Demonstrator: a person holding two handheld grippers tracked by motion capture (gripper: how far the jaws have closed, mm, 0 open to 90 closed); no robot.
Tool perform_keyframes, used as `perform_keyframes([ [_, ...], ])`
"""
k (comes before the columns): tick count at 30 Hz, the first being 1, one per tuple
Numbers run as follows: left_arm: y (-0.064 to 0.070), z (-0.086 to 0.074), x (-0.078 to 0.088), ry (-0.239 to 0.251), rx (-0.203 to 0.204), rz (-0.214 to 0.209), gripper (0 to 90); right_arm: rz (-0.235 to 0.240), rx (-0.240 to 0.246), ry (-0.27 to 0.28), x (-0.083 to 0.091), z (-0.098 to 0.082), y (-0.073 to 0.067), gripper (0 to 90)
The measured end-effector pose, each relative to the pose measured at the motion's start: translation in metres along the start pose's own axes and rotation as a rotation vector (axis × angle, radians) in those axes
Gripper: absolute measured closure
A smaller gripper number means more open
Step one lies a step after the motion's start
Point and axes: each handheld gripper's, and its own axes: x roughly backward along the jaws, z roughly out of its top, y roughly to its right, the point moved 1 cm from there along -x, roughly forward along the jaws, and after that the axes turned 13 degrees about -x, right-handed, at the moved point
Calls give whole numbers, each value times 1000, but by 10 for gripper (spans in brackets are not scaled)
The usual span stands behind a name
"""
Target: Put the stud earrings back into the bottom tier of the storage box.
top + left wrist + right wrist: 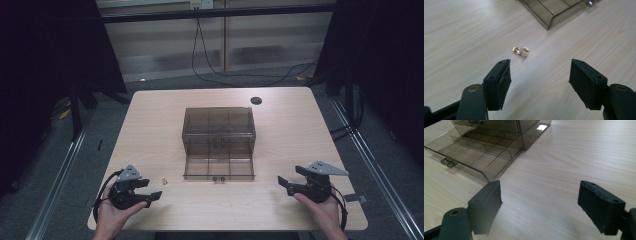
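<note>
Gold trinket (520,51) (perhaps earrings, too small to tell) lies mid-frame ahead of the left gripper (540,83), jaws apart, empty; right gripper (549,207) likewise wide, empty.

A pale wooden surface (290,145) with rounded corners stands on a grey floor (390,190). Near the middle of it sits a smoky transparent drawer box (218,122), its lowest drawer (218,167) pulled out toward the near edge; thin dividers split that drawer into compartments, and two small knobs sit on its front. Close to the far edge, right of centre, lies a small dark round disc (256,100). Beyond the far edge, black cables (210,67) hang down and loop across the floor before a pale panelled wall (165,45). Dark curtains (50,60) close off both sides, and metal rails (55,185) run along the floor left and right.
</note>
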Motion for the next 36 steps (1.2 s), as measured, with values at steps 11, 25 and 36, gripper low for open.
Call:
perform_keyframes([
  [11,-15,18,-14,-145,-60,-14,397,5,5,-5,-1,0,-2,179],
  [25,-26,37,-24,-255,-182,-50,605,11,7,-14,-2,0,-1,181],
  [36,-34,48,-32,-298,-247,-118,732,11,12,-15,-2,0,-1,182],
])
